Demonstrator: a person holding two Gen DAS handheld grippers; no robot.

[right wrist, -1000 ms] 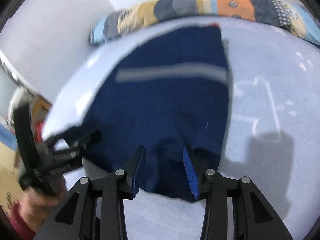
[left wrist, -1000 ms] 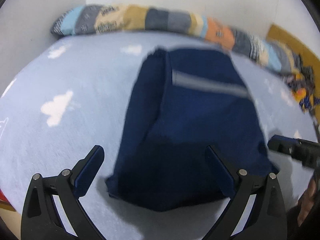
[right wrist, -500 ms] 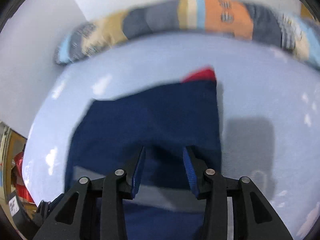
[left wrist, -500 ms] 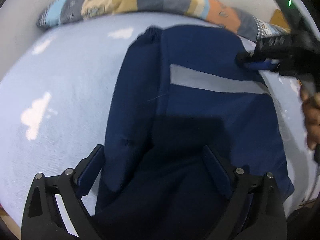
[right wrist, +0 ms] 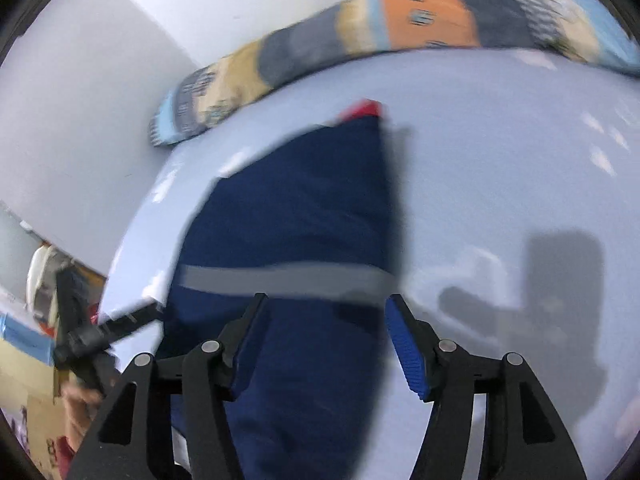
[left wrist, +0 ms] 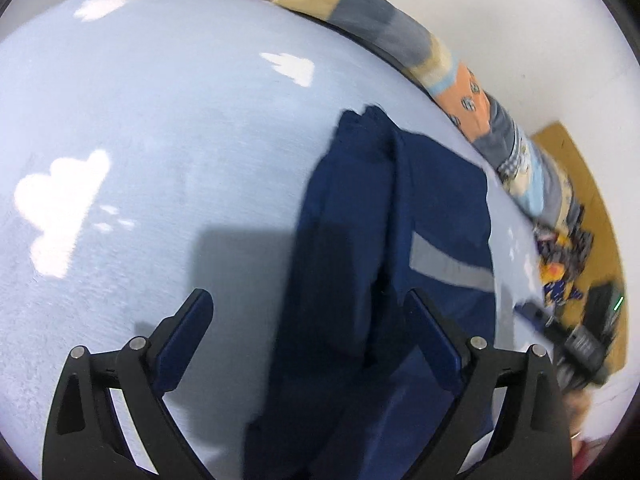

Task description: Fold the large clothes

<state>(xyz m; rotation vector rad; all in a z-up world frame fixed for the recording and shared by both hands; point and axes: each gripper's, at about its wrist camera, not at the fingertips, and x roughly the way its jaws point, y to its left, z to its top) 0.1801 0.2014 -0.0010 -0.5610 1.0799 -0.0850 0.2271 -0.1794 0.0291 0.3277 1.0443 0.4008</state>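
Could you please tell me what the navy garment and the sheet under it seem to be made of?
The navy garment looks like soft matte knit fabric, perhaps fleece or cotton jersey: it drapes in folds without shine. Its grey stripe may be a sewn-on band. The light-blue sheet looks like brushed cotton, matte, printed with white clouds.

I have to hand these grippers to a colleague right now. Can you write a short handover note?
Left gripper: open, holding nothing, over the garment's left edge.
Right gripper: open, empty, above the garment.
The navy garment with a grey stripe lies on the light blue bed sheet, folded lengthwise into a narrow panel. A patchwork pillow lies along the wall.
Left: probably the crosswise folds.
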